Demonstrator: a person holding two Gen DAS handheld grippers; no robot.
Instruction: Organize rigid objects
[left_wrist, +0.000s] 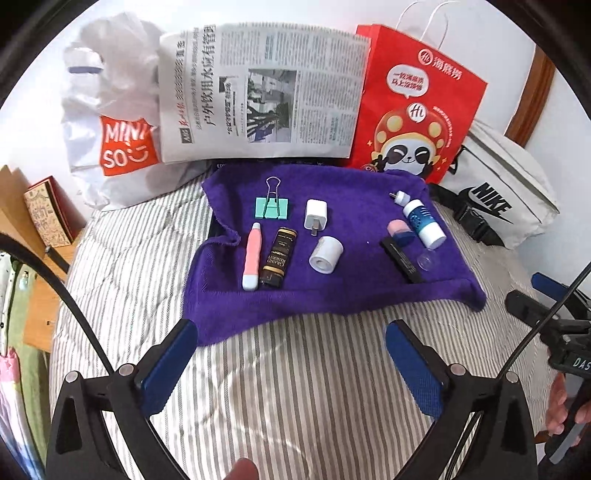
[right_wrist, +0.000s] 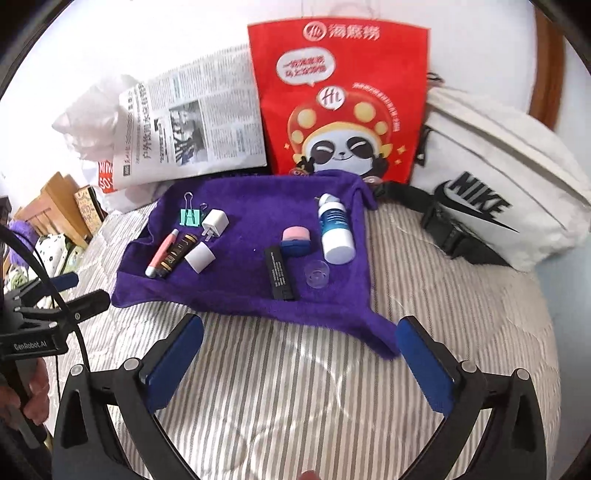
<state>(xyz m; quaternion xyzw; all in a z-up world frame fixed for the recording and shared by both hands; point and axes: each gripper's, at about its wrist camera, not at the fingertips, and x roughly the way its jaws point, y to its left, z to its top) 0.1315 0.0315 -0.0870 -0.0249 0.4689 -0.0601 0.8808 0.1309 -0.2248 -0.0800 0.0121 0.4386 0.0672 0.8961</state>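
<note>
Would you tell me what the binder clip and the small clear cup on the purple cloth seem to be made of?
Binder clip: likely painted metal, mint green body with shiny wire handles. Clear cup: probably transparent plastic, glossy; the purple cloth shows through it.

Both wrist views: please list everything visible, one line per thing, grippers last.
purple terry towel: 1, spread on bed
striped grey-white quilt: 1, under towel
mint binder clip: 1, towel's far left
white plug charger: 1, beside clip
pink pen-shaped tube: 1, left group
dark brown labelled tube: 1, beside pink tube
white tape roll: 1, near charger
blue-white bottle: 1, right group
pink-blue small case: 1, beside bottle
black flat stick: 1, right group
clear plastic cap: 1, near stick
red paper bag: 1, behind towel
newspaper: 1, behind towel
white Miniso bag: 1, far left
white Nike pouch: 1, far right
left gripper: open, empty
right gripper: open, empty
</note>
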